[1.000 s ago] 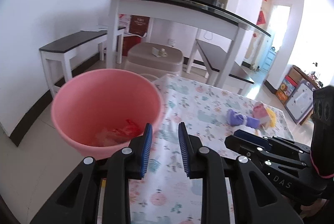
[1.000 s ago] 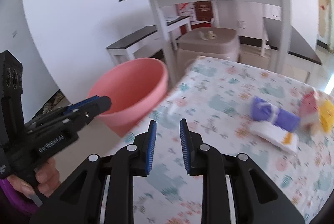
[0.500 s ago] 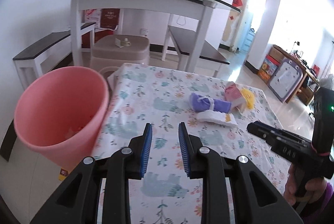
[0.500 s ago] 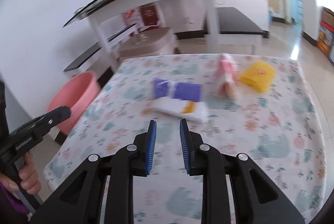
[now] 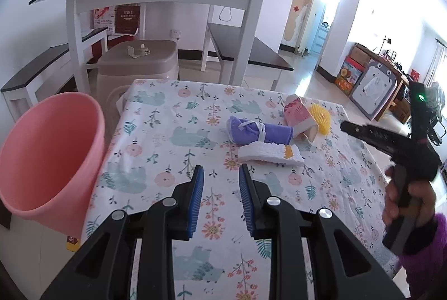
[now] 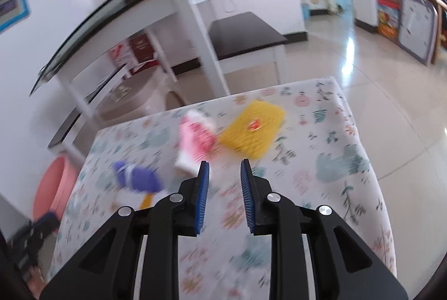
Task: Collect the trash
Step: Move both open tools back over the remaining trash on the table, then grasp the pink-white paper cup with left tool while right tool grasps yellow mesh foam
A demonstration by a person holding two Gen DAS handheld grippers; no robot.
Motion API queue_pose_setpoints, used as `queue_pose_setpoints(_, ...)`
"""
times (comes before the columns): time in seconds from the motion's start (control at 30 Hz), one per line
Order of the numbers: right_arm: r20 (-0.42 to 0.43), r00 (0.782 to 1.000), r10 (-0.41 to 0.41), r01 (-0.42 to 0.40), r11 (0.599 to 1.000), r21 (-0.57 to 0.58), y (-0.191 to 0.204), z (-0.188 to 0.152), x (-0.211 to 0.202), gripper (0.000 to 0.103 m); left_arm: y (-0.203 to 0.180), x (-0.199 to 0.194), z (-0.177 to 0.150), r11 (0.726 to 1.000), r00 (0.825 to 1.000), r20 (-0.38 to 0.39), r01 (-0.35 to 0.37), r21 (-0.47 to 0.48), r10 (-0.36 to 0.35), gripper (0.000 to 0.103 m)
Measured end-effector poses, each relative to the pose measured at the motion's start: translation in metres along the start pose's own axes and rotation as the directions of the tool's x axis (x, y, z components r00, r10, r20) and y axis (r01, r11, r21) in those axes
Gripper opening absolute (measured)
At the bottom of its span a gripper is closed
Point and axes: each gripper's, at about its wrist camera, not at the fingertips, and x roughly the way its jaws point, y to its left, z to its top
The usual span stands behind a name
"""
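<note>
- Right wrist view had my right gripper spread and empty, the pink carton lying just beyond it, slightly left, long axis running away.
- My left gripper was spread too, farther from the carton, pink bin at its left.

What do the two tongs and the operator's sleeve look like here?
Both are matte black plastic. The left tongs and right tongs each have two fingers faced with ribbed blue pads and silver pivot screws on the linkage. Seen side-on from the left wrist view, the right unit is pistol-shaped, with a green indicator light on an upright black block. The hand wears a fuzzy purple sleeve. No cables visible.
</note>
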Motion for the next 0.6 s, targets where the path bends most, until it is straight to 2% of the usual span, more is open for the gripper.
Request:
queue_pose_setpoints(0.1,-0.024,1.000,0.009,-0.007,0.996,0.084,-0.015,0.013,0.021,0.039,-0.001,0.009,0.001,1.000,1.000,-0.017,-0.002,0.004,0.002,0.025)
queue_pose_setpoints(0.17,-0.030,1.000,0.003,0.001,0.993,0.114,-0.018,0.020,0.034,0.040,-0.002,0.015,0.003,1.000,1.000,-0.028,-0.004,0.006,0.004,0.025)
queue_pose_setpoints(0.4,-0.069,0.995,-0.071,0.081,0.985,0.154,-0.022,0.026,0.070,0.040,-0.009,0.041,0.014,1.000,0.997,-0.071,0.029,0.007,-0.028,0.025)
queue_pose_setpoints(0.57,-0.037,0.995,-0.093,0.096,0.992,0.079,-0.016,0.022,0.072,0.040,-0.022,0.066,0.023,0.998,0.993,-0.107,0.061,0.032,-0.057,0.025)
queue_pose_setpoints(0.6,-0.034,0.996,-0.084,0.086,0.993,0.076,-0.016,0.022,0.072,0.033,-0.023,0.070,0.024,0.997,0.992,-0.112,0.064,0.034,-0.060,0.025)
